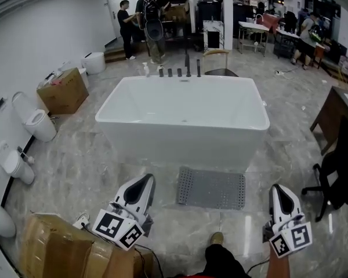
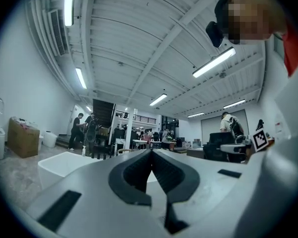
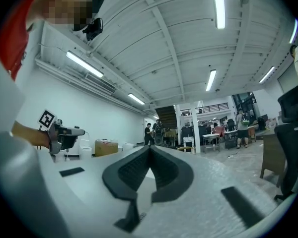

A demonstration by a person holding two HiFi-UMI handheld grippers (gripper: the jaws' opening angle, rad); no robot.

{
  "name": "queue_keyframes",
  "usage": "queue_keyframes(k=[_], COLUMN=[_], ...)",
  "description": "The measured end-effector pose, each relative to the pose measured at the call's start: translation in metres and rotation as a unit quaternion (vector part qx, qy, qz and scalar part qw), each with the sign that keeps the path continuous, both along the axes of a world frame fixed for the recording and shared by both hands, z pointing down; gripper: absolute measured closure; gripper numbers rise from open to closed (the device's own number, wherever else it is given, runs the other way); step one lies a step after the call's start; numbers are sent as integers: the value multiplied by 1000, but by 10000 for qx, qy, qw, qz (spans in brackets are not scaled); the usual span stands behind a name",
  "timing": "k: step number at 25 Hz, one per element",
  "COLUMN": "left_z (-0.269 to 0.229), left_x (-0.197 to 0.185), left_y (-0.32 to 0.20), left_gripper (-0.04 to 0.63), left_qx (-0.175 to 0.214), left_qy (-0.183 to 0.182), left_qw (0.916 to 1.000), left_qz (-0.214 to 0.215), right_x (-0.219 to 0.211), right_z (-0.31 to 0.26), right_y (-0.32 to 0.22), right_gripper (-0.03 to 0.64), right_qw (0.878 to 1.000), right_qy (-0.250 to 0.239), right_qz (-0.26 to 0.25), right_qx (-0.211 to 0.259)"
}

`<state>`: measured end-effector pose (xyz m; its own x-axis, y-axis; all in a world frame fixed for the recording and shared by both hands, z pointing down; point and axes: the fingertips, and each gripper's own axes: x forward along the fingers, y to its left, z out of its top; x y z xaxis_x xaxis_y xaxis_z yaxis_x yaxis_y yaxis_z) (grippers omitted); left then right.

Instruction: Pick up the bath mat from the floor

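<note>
A grey perforated bath mat (image 1: 211, 188) lies flat on the marble floor in front of the white bathtub (image 1: 182, 120). My left gripper (image 1: 146, 180) hovers to the left of the mat, jaws shut and empty, pointing toward the tub. Right of the mat, my right gripper (image 1: 278, 189) is held the same way, shut with nothing in it. Neither touches the mat. In the left gripper view the closed gripper (image 2: 151, 155) points level across the room, with the tub (image 2: 64, 165) low at left. The right gripper (image 3: 150, 150) shows its pads pressed together; the mat is not seen in either gripper view.
Cardboard boxes (image 1: 62, 90) stand at the left wall, another (image 1: 58, 251) by my left side. Toilets (image 1: 37, 123) line the left wall. A black office chair (image 1: 339, 169) and a brown desk (image 1: 335, 112) sit at the right. People (image 1: 127, 28) stand far behind the tub. My shoe (image 1: 217, 238) is near the mat.
</note>
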<state>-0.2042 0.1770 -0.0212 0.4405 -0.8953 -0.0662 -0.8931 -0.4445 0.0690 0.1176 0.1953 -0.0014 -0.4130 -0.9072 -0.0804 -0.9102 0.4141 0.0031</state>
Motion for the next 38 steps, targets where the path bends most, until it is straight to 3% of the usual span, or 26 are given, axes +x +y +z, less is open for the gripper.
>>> queue_keyframes(k=[15,27,38], left_z=[23,43,130], left_x=[66,83,66], left_y=[-177,-240,-294], left_gripper=[584,584,584], left_qx=[-159,-394,-988], left_qy=[-156,-295,-265], left_qw=[9980,9960,9928], left_qz=[-590,-747,-621], right_x=[83,107,112], right_z=[39,66,119], right_y=[-187,-251,-295], right_gripper=[614,614,614], right_qw=[9991,9978,9945], right_qy=[13,30,136], right_qz=[-196,-147,147], right_qx=[-363,-649,-1023])
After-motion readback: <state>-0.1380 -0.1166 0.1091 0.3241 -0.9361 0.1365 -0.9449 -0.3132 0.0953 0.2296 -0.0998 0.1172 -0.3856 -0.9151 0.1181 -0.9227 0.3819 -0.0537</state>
